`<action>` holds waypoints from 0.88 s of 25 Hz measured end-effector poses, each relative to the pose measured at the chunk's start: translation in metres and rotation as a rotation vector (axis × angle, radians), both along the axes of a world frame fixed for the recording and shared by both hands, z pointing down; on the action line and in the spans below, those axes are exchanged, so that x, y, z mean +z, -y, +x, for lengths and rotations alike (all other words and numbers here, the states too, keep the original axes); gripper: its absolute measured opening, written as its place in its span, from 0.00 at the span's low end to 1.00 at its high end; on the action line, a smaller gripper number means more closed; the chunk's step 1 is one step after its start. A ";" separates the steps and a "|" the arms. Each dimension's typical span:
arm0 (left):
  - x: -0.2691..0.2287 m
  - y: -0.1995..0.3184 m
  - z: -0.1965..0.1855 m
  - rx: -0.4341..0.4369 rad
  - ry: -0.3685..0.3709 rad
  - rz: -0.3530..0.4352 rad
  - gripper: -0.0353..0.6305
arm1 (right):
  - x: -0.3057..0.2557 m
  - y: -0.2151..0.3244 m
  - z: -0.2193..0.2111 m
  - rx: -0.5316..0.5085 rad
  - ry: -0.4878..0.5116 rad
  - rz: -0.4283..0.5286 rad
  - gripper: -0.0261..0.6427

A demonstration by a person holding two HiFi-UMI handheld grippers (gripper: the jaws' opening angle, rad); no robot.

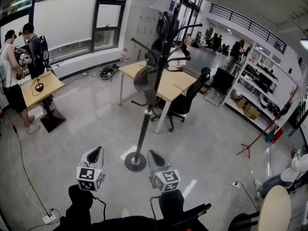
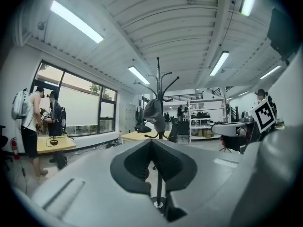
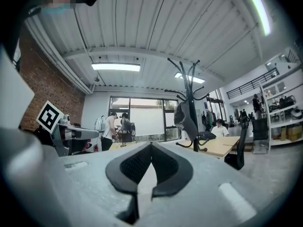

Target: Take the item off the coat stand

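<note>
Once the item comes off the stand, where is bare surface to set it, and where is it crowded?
The wooden table behind the coat stand has bare top. Open floor lies between its base and the left desk. That desk is crowded, with two people at it.

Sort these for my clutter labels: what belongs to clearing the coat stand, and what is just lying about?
Job: coat stand, grey cap hanging on it, left gripper, right gripper.
Lying about: wooden desk, office chair, storage shelves.

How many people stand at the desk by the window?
2: one in a white top at far left, one in a dark top beside; none seems hidden.
</note>
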State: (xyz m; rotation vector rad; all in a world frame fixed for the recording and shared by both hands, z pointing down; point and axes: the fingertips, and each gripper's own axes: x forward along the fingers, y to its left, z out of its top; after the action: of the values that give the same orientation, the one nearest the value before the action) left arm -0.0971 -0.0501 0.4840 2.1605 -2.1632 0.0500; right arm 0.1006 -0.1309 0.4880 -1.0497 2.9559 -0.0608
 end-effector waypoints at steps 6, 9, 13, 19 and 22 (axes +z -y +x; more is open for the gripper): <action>-0.002 0.024 -0.006 -0.024 -0.001 0.007 0.06 | 0.003 0.029 -0.004 -0.015 0.000 -0.008 0.04; -0.002 0.032 -0.005 -0.023 -0.008 -0.002 0.06 | 0.003 0.037 -0.006 -0.020 0.003 -0.008 0.04; 0.004 0.041 -0.004 -0.027 0.008 -0.016 0.06 | 0.003 0.045 -0.003 -0.022 0.011 -0.010 0.04; 0.010 0.065 -0.004 -0.008 -0.006 -0.033 0.06 | 0.015 0.065 0.001 0.004 0.013 -0.030 0.04; 0.013 0.081 -0.011 0.011 0.012 -0.030 0.06 | 0.016 0.076 -0.002 0.028 0.019 -0.031 0.04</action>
State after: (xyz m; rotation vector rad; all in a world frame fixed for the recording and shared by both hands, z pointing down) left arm -0.1085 -0.1314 0.4970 2.1616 -2.1425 0.0962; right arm 0.0990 -0.2069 0.5044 -1.0876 2.9313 -0.1158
